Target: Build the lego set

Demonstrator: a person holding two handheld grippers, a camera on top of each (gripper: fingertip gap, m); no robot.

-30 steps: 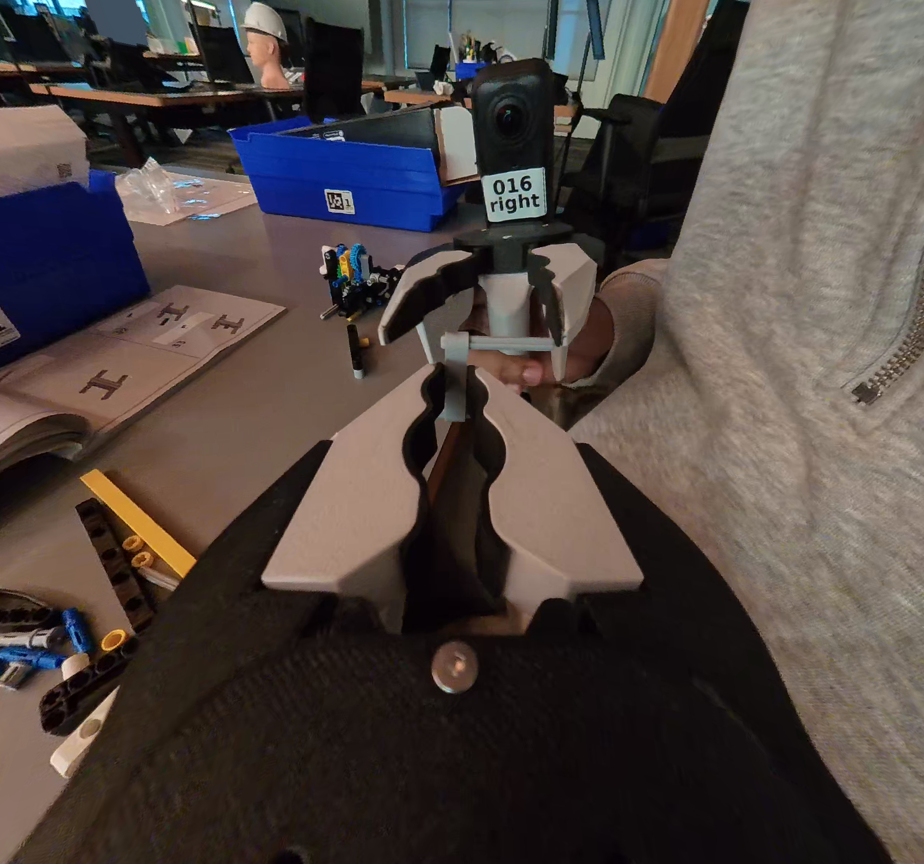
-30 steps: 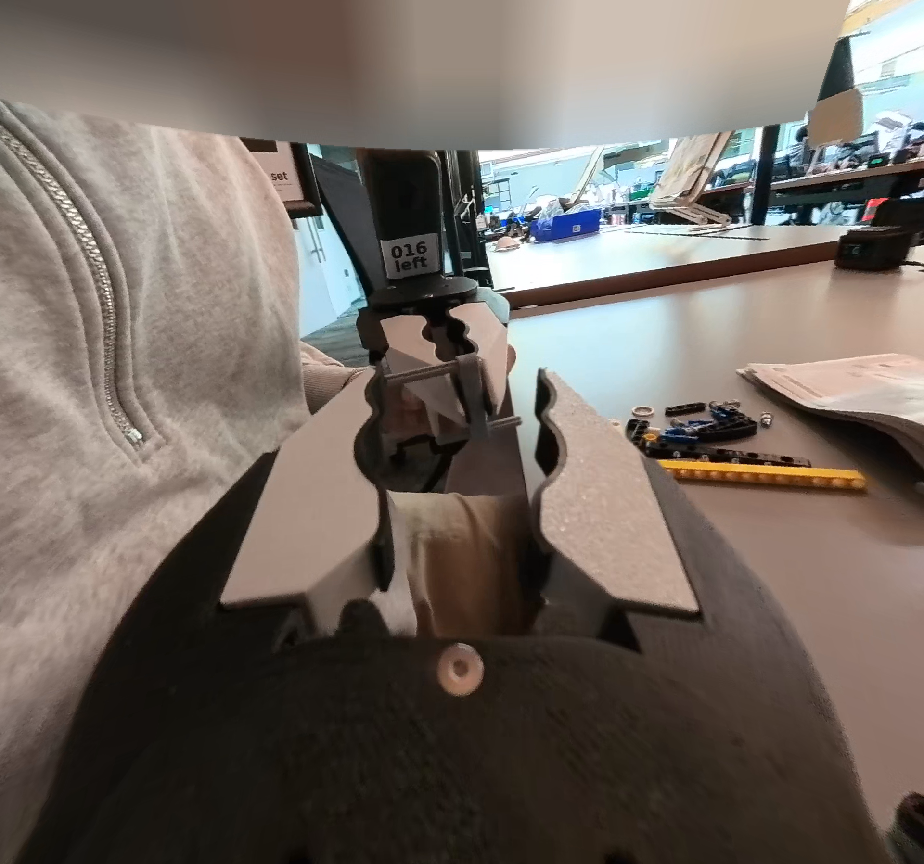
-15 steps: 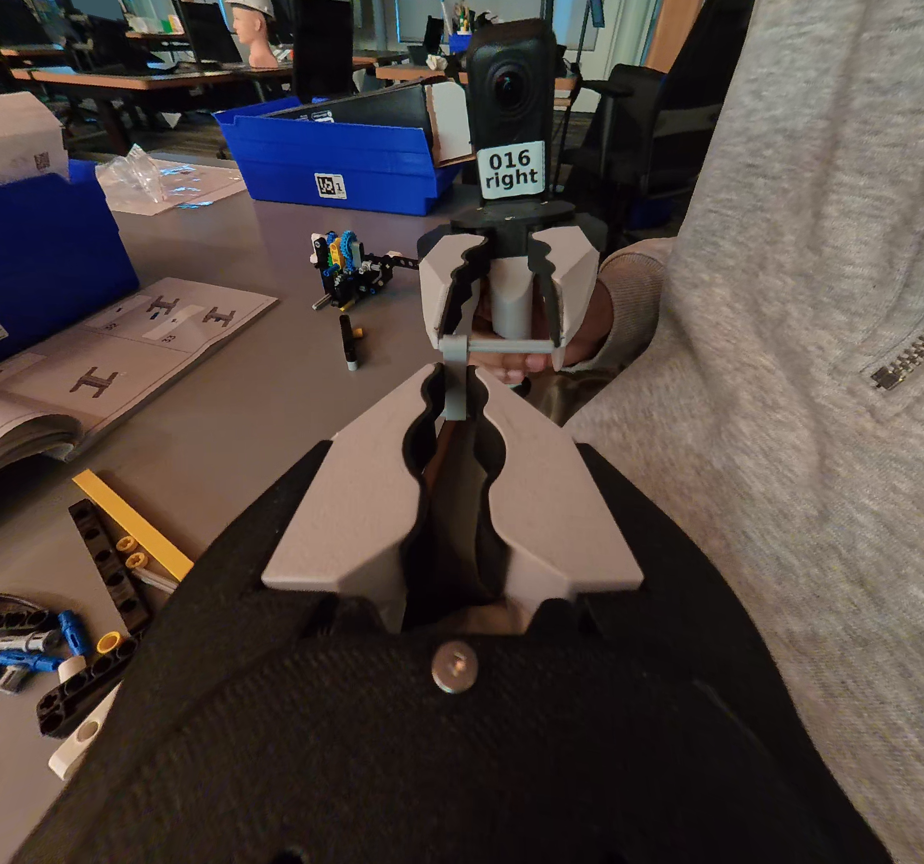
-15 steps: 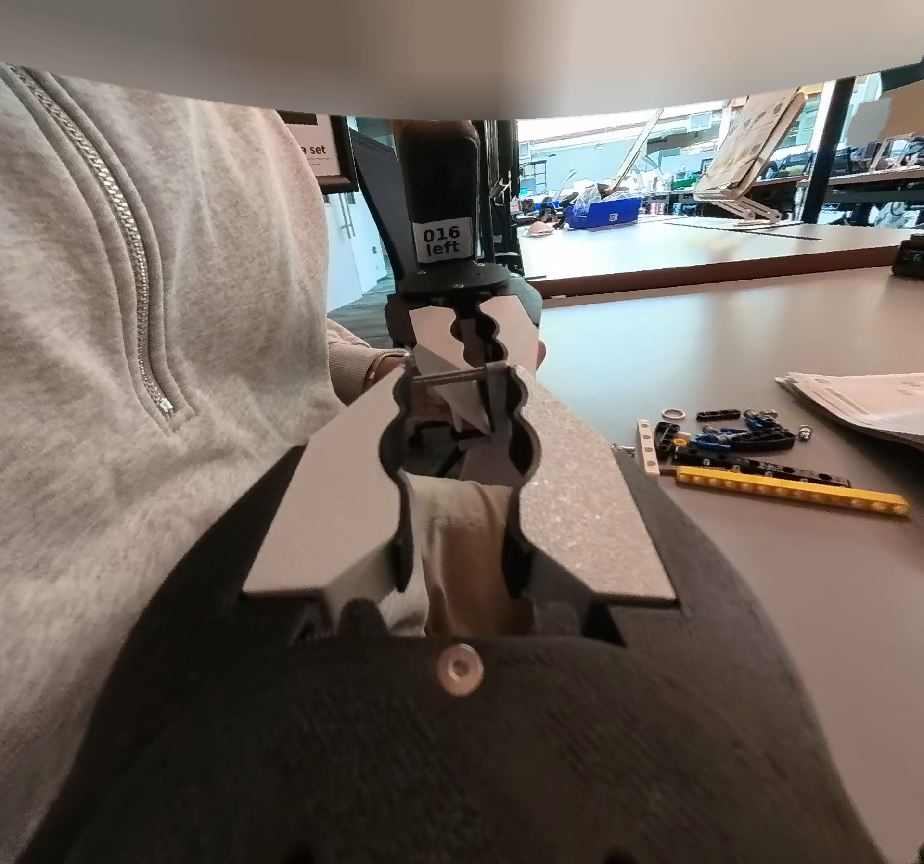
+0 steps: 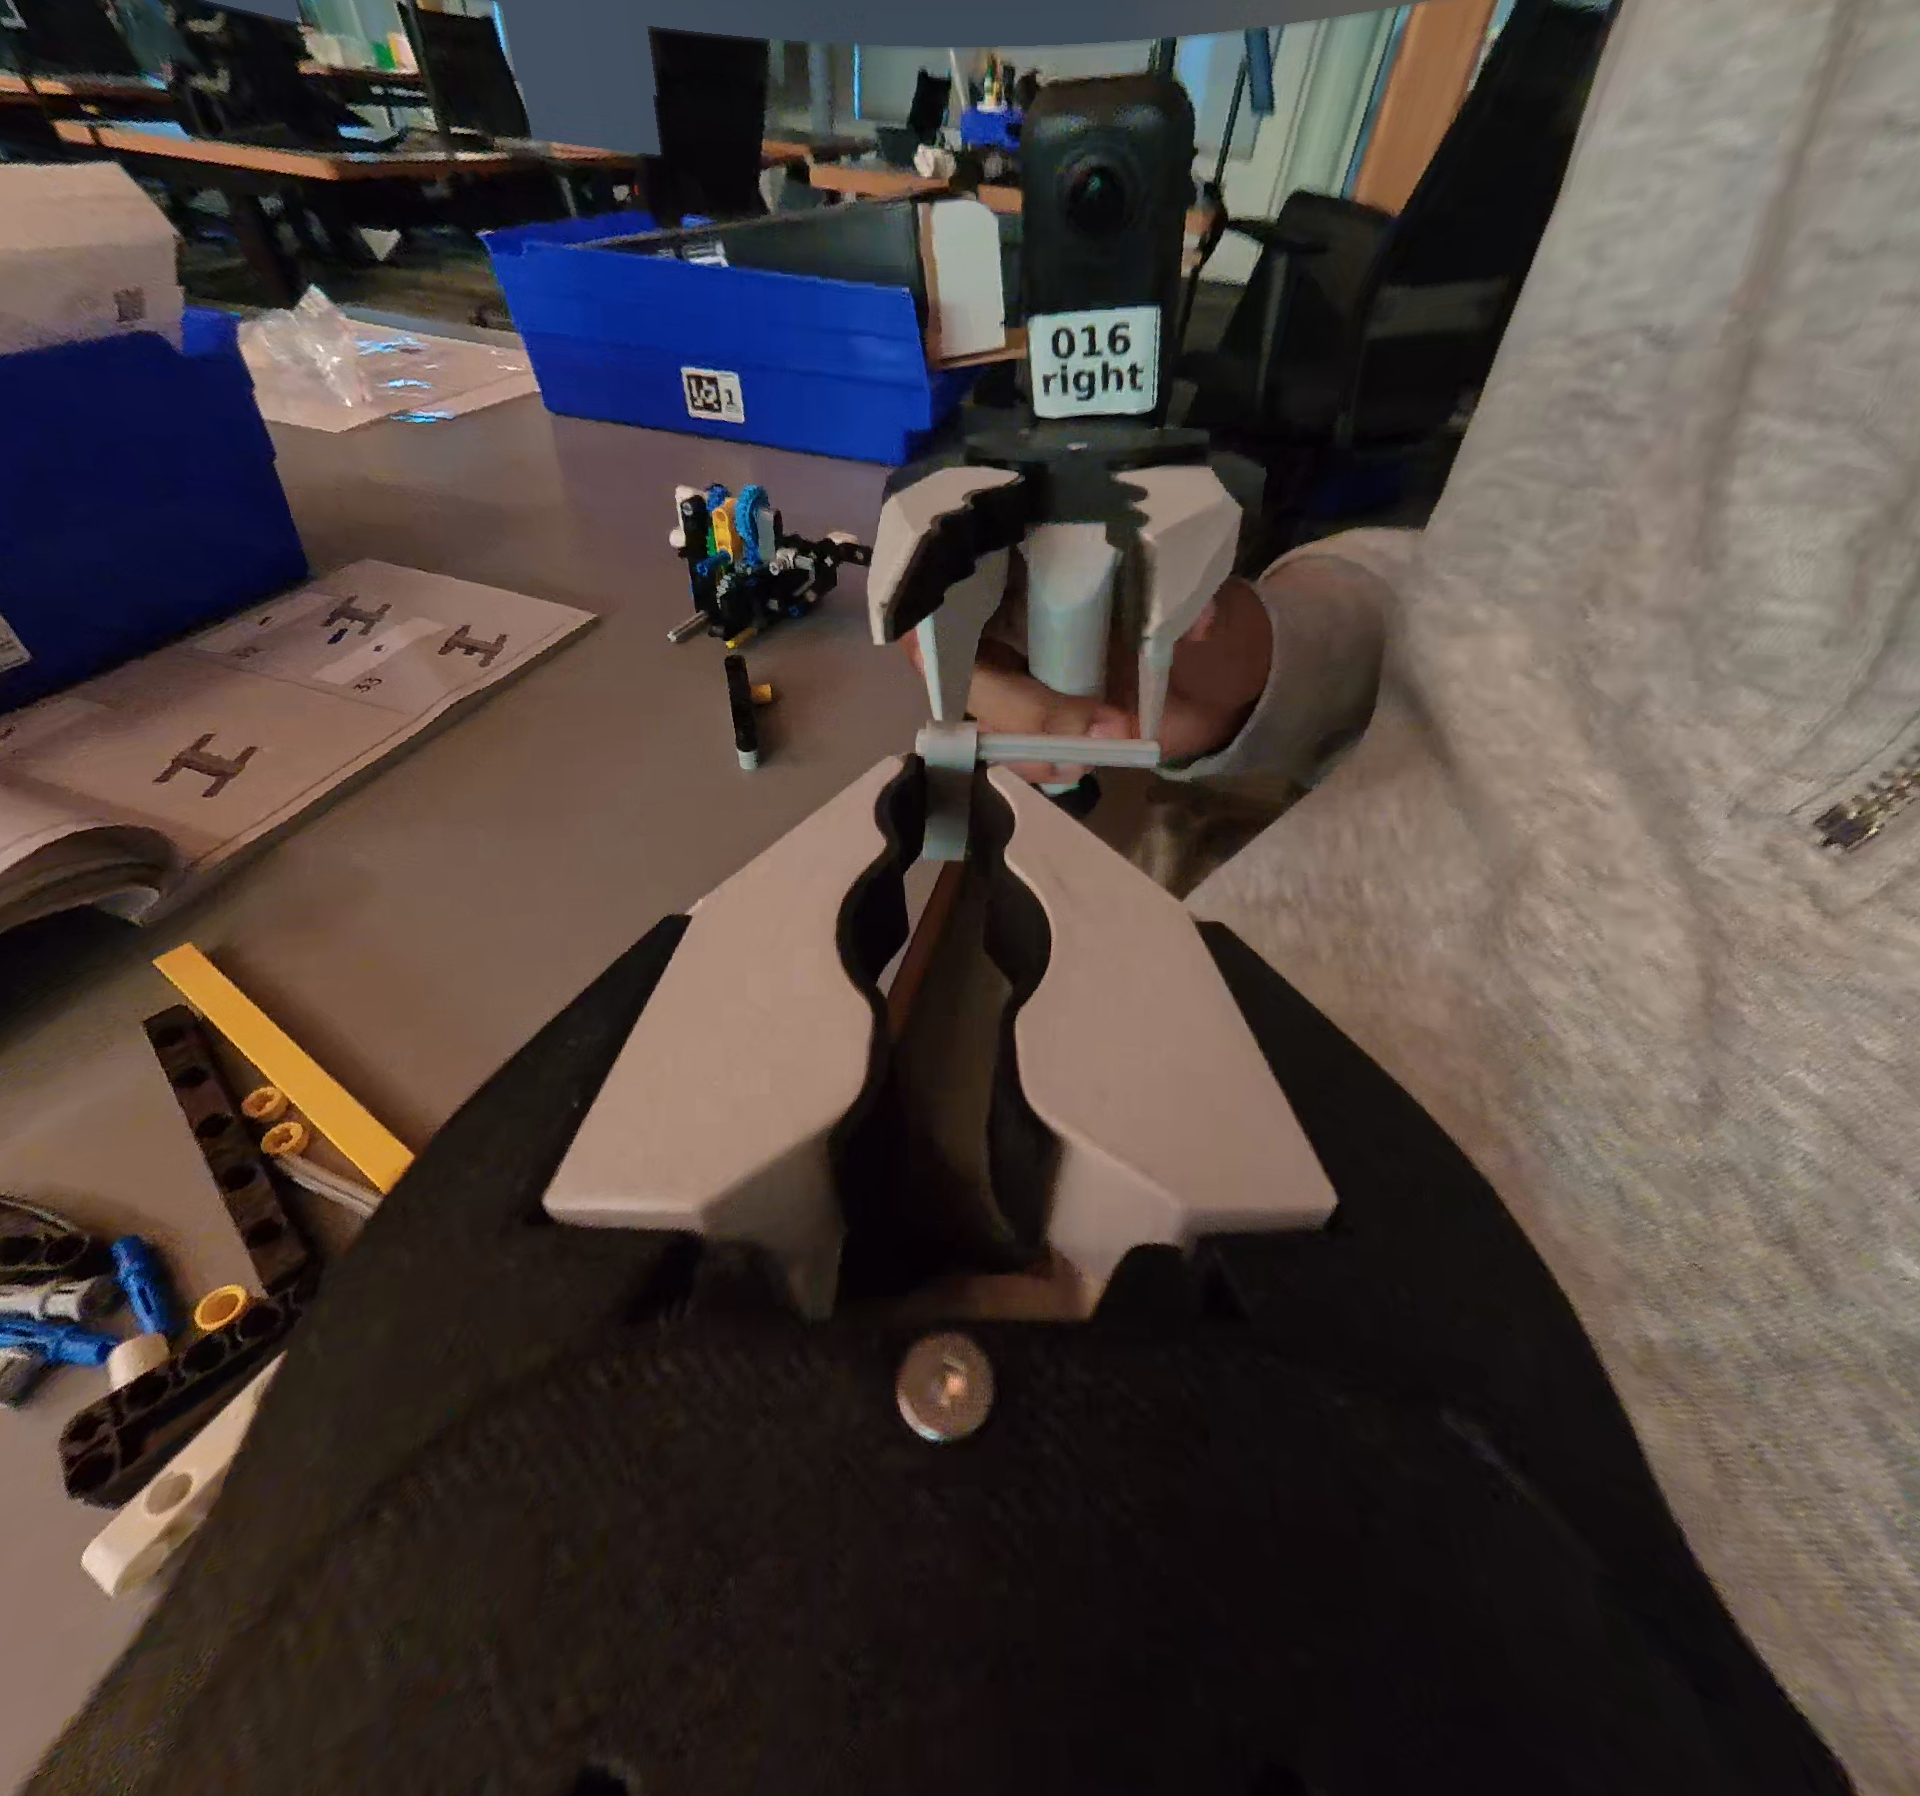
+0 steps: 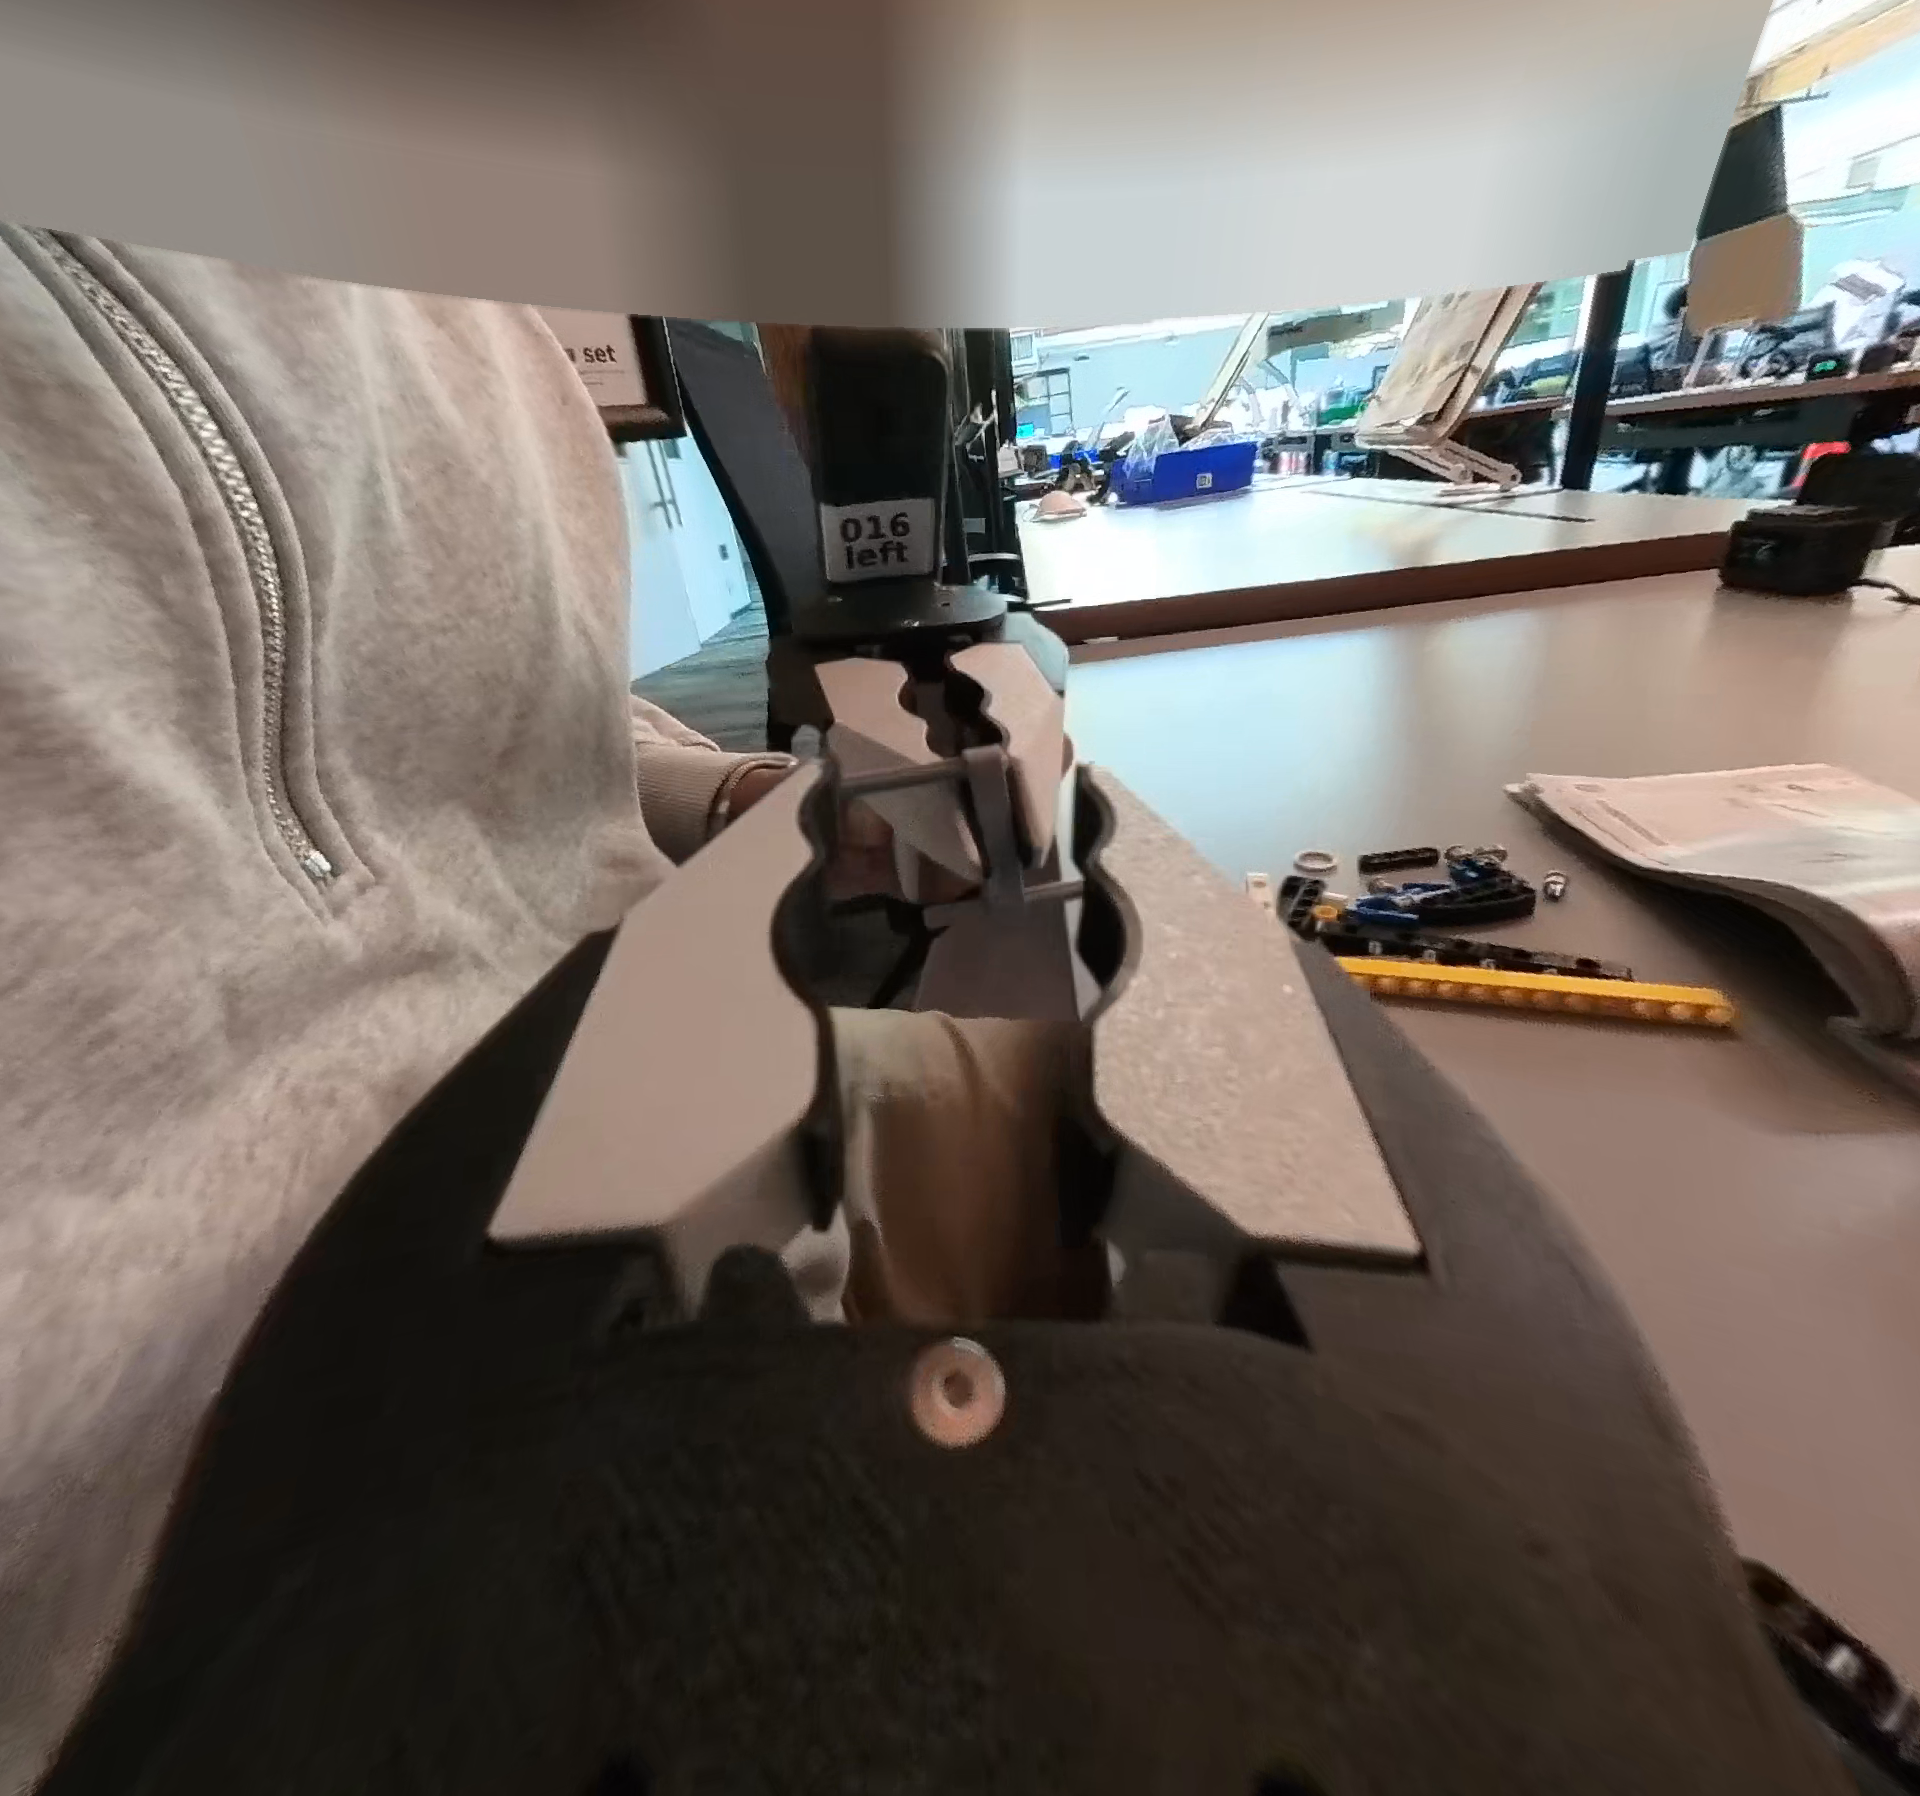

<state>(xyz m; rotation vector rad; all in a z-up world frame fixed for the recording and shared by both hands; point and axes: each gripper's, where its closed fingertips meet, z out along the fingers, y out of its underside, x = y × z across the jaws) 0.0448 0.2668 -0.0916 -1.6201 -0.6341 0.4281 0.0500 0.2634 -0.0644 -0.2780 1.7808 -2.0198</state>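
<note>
My left gripper (image 5: 948,790) is shut on a small grey connector (image 5: 948,816), held in the air in front of a person's grey hoodie. A thin grey axle (image 5: 1060,752) sticks sideways out of the connector. My right gripper (image 5: 1044,718) faces the left one, open, with its jaws on either side of the axle and connector. In the right wrist view, the right gripper (image 6: 951,811) brackets the axle (image 6: 904,780) and connector (image 6: 987,816). One fingertip is at the axle's free end. The left gripper (image 6: 982,842) holds the connector from behind.
On the grey table are a small partly built model (image 5: 748,562), a black pin (image 5: 740,718), an open instruction booklet (image 5: 260,707), a yellow beam (image 5: 281,1071) and loose black and blue parts (image 5: 156,1331). Blue bins (image 5: 727,333) stand behind. The hoodie (image 5: 1662,811) fills the right.
The right gripper's jaws narrowed around the axle, then widened slightly. The left gripper stayed shut on the connector. Both grippers shifted a little.
</note>
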